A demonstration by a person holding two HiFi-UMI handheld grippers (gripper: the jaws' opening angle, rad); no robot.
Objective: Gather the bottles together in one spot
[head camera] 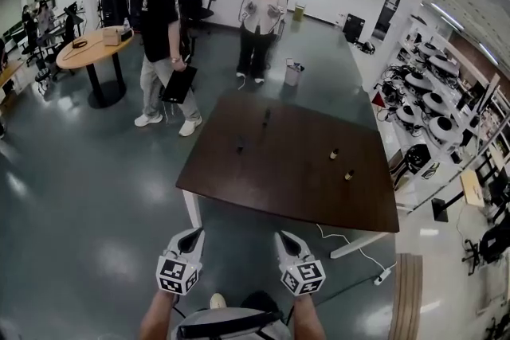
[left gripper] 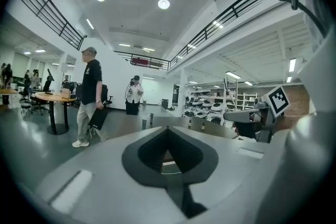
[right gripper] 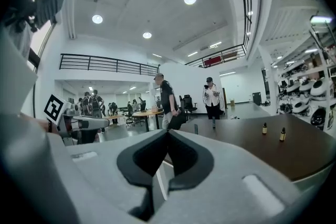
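- Our left hand-held gripper (head camera: 190,236) and right hand-held gripper (head camera: 287,239) are both pressed together, empty.
- Dark bottles (head camera: 239,145) stand at twelve o'clock, amber bottles (head camera: 334,154) at one o'clock, on the worktop (head camera: 263,187), well apart from both.

A dark brown table (head camera: 271,183) stands on white legs (head camera: 192,209) on a glossy grey floor (head camera: 96,195). Four bottles stand upright on its top, none touching. The far dark bottle (head camera: 266,117) is close to the far edge. The left dark bottle (head camera: 239,145) is nearer and a little left of it. Toward the right side stand two small ones with dark caps: the far amber bottle (head camera: 334,154) and the near amber bottle (head camera: 349,174), near each other and well apart from the dark pair.
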